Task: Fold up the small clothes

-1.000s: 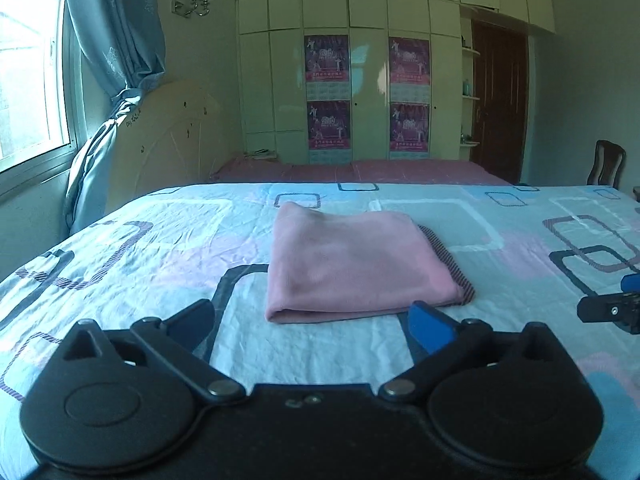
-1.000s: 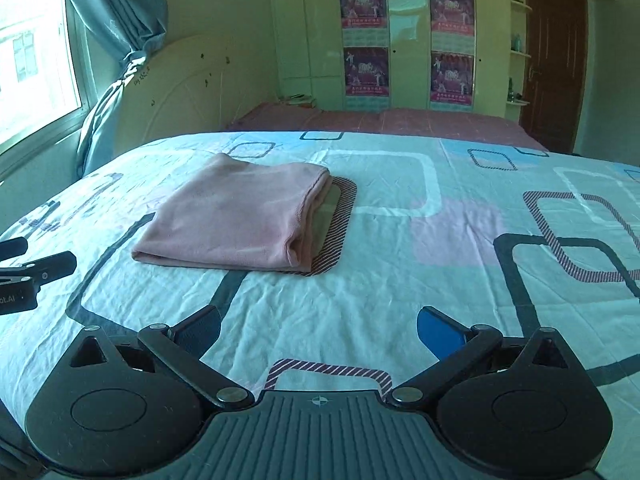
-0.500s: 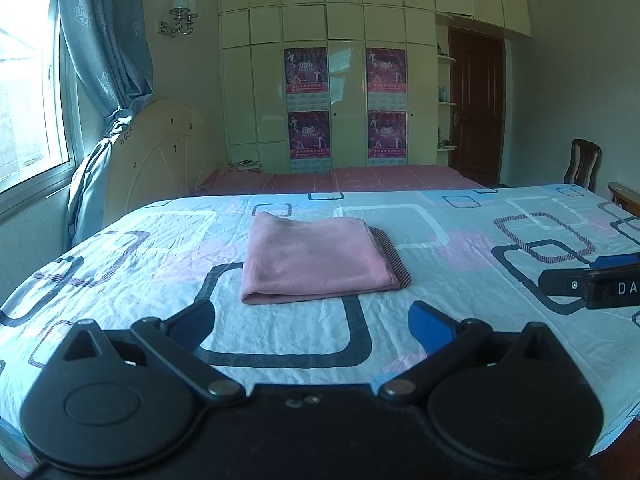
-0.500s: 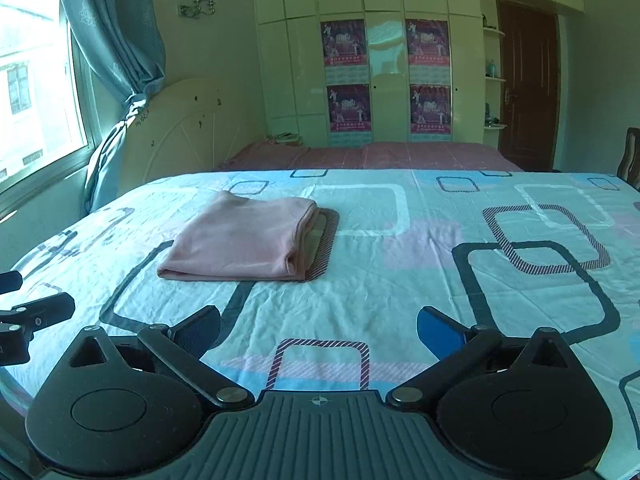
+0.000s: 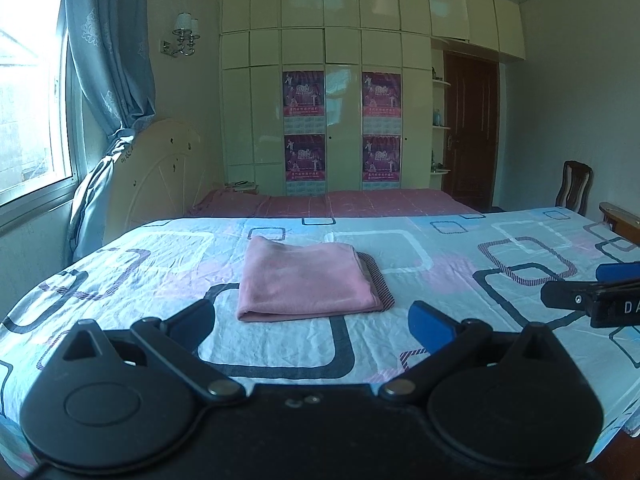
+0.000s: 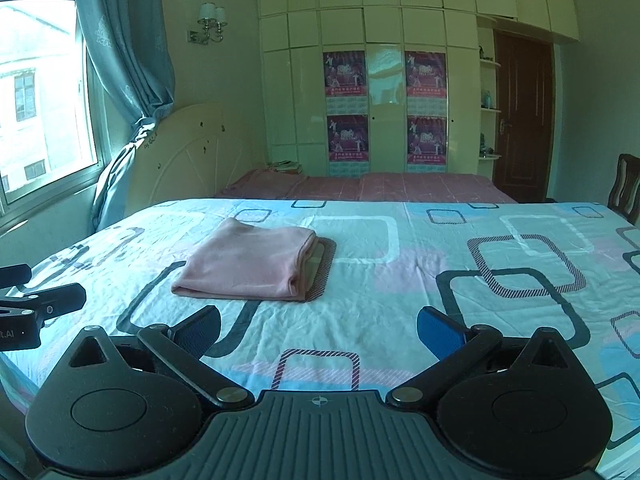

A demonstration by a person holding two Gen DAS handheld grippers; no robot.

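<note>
A pink garment (image 5: 304, 280) lies folded into a neat rectangle on the patterned bed sheet (image 5: 440, 248). It also shows in the right wrist view (image 6: 252, 266), left of centre. My left gripper (image 5: 312, 326) is open and empty, held back from the garment's near edge. My right gripper (image 6: 318, 330) is open and empty, to the right of the garment and apart from it. The right gripper's fingers (image 5: 576, 298) show at the right edge of the left wrist view. The left gripper's fingers (image 6: 44, 304) show at the left edge of the right wrist view.
A cream headboard (image 5: 156, 172) and a blue curtain (image 5: 112, 80) stand at the left by the window. A wardrobe with posters (image 5: 344, 128) fills the back wall. A second bed with a pink cover (image 5: 340, 202) lies beyond. A wooden chair (image 5: 574, 188) stands at the right.
Both grippers have pulled back and up from the bed, so the folded garment looks smaller and farther. Both stay open and empty. The garment has not moved.
</note>
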